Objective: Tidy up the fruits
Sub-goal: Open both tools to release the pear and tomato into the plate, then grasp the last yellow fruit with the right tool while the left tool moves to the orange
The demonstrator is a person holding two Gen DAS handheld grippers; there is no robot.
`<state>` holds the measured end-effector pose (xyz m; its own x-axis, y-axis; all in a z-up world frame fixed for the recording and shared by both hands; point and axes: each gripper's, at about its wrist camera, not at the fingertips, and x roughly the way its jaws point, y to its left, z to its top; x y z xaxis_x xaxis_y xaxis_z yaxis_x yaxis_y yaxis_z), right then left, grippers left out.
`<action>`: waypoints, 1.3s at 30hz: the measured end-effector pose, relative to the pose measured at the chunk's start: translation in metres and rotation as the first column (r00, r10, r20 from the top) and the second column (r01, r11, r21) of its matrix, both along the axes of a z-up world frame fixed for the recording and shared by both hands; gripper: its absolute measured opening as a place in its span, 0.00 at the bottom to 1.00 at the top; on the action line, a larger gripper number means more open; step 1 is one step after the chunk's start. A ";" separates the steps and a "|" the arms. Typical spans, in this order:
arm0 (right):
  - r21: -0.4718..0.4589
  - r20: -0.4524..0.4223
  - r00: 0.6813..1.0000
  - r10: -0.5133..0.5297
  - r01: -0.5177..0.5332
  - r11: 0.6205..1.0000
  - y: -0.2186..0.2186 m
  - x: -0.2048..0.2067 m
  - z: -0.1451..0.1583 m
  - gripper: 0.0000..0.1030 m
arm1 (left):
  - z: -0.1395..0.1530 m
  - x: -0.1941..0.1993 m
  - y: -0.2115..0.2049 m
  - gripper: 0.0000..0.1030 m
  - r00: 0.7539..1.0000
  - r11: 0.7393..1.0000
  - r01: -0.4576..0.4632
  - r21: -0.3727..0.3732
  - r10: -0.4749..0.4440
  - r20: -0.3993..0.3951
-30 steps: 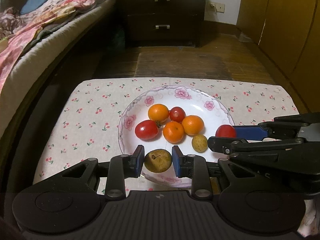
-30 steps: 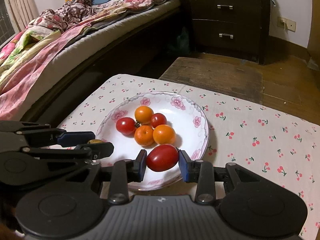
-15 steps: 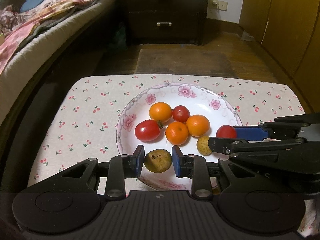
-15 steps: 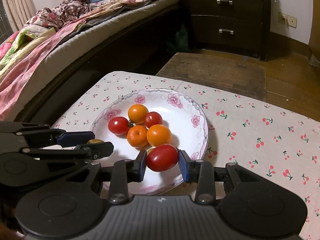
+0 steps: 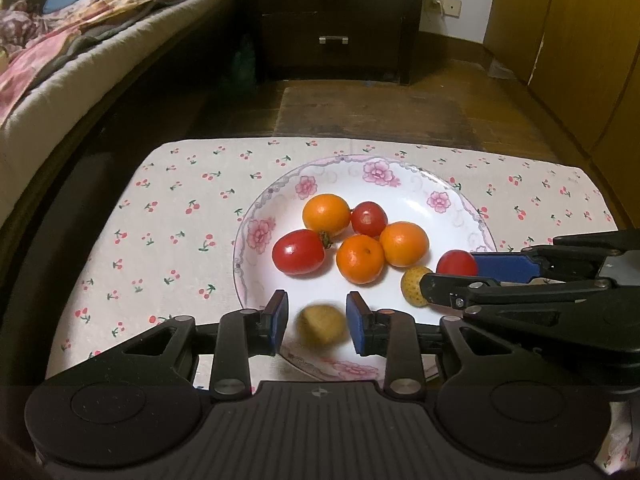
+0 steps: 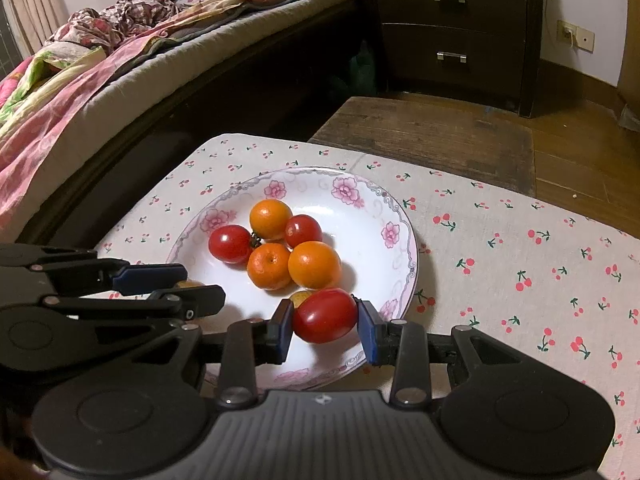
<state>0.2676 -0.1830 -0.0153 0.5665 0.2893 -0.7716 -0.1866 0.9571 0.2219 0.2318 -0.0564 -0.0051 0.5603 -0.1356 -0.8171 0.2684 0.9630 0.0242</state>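
The left gripper (image 5: 316, 322) now stands wide, with gaps on both sides of the brownish-yellow fruit (image 5: 322, 325), where half a second ago its blue pads pinched that fruit; the fruit shows blurred, low over the near rim of the plate (image 5: 256, 216), so I judge it just released and dropping or rolling onto the china; the right gripper (image 6: 325, 324) still clamps an oval red tomato (image 6: 325, 315), smooth and glossy, over the plate's near edge, so its delivery looks next; just beyond, a small speckled yellow fruit (image 5: 414, 286) lies on the white glaze, partly behind the right gripper's finger; farther in, three dimpled, matte oranges (image 5: 360, 258) and two shiny red tomatoes (image 5: 298, 251) cluster touching at the centre; the plate is shallow, round, with pink printed flowers along its rim; it rests on a cherry-print cloth (image 5: 160, 216), woven and dull; beyond are a wooden floor, a dark nightstand (image 5: 332, 16) and a rumpled bed (image 5: 80, 32).
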 end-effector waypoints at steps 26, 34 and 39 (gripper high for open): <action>0.029 0.052 0.998 -0.020 0.019 0.999 -0.011 -0.021 0.025 0.40 | 0.025 -0.023 0.009 0.63 1.000 0.997 0.006 -0.073 -0.004 0.030; -0.001 0.029 0.999 -0.014 0.014 1.000 -0.011 -0.048 0.030 0.41 | 0.024 -0.057 0.012 0.66 1.000 0.994 0.026 -0.110 -0.025 0.004; 0.000 0.007 0.999 -0.036 0.036 0.999 -0.016 -0.063 0.029 0.41 | 0.012 -0.070 0.004 0.67 0.998 0.994 0.054 -0.097 -0.056 -0.028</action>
<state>0.2046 -0.1989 0.0136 0.5818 0.2687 -0.7676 -0.1537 0.9632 0.2207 0.1617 -0.0527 0.0073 0.5249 -0.2445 -0.8153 0.3202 0.9442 -0.0770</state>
